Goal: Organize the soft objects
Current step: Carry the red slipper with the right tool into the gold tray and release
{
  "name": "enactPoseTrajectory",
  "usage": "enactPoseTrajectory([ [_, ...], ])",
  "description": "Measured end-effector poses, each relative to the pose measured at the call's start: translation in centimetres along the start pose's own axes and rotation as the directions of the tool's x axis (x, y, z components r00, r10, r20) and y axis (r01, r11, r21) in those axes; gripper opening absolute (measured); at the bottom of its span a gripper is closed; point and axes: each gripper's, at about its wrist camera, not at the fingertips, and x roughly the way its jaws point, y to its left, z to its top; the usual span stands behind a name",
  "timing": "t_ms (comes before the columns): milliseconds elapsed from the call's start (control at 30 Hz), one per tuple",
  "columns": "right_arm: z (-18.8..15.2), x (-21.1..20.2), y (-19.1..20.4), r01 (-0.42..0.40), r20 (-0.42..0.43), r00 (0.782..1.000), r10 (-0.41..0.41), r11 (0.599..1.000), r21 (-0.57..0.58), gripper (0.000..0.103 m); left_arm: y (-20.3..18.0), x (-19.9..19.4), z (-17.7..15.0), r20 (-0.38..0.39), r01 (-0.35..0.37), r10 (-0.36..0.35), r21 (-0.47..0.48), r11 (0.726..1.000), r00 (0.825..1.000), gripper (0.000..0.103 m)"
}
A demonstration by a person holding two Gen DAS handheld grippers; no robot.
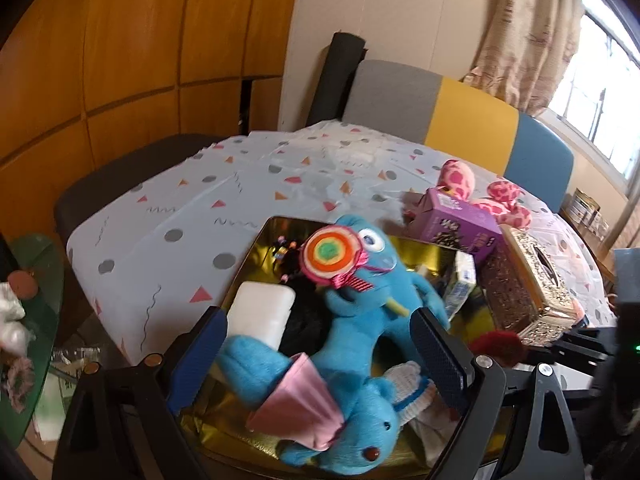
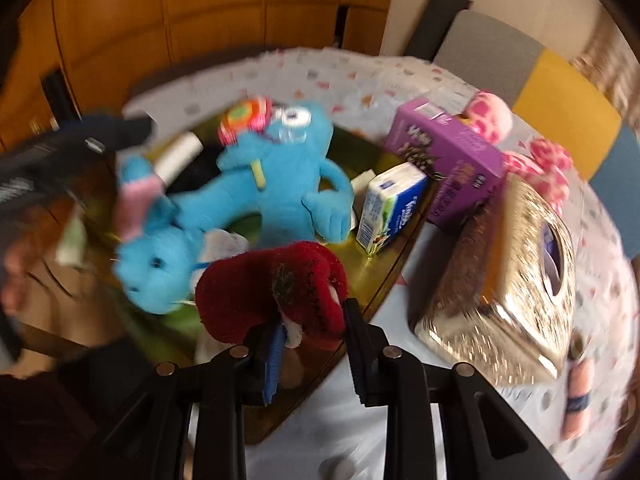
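A gold tray holds two blue plush toys. One blue monster plush with a lollipop lies upright in the tray; it also shows in the right wrist view. A blue elephant plush with pink ears lies between the open fingers of my left gripper. My right gripper is shut on a dark red plush and holds it over the tray's near corner. A pink spotted plush lies on the tablecloth behind the boxes.
A purple box, a blue-white tissue pack and a gold tissue box stand right of the tray. A white block and a black item lie in the tray. A chair stands behind the table.
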Motion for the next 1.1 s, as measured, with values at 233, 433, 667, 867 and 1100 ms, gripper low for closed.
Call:
enactPoseTrajectory([
  [233,0.4,2.5,0.2,0.115,-0.025,0.993,-0.116,0.992,-0.042,0.045,0.1,0.1,-0.5,-0.006,0.013,-0.013,0.018,1.0,1.0,0.093],
  [433,-0.7,0.3,-1.0,0.095,0.036,0.995,-0.097,0.995,0.041,0.063,-0.7,0.1,-0.7,-0.008,0.029,-0.029,0.028,0.999,1.0,0.093],
  [667,-1.8,-0.9,-0.9,0.075,0.087,0.993,-0.083,0.992,0.097,0.063,-1.6,-0.5,-1.0,-0.005,0.038,-0.038,0.051,0.998,0.999,0.093],
  [867,-2.9,-1.8,-1.3,0.057,0.117,0.99,-0.075,0.987,0.147,0.063,-2.6,-0.8,-1.3,-0.012,0.05,-0.049,0.08,0.996,0.999,0.093],
  [1100,-3.8,-3.3,-2.6,0.041,0.157,0.985,-0.076,0.976,0.214,0.063,-3.8,-1.2,-1.5,-0.014,0.058,-0.057,0.113,0.992,0.998,0.093],
])
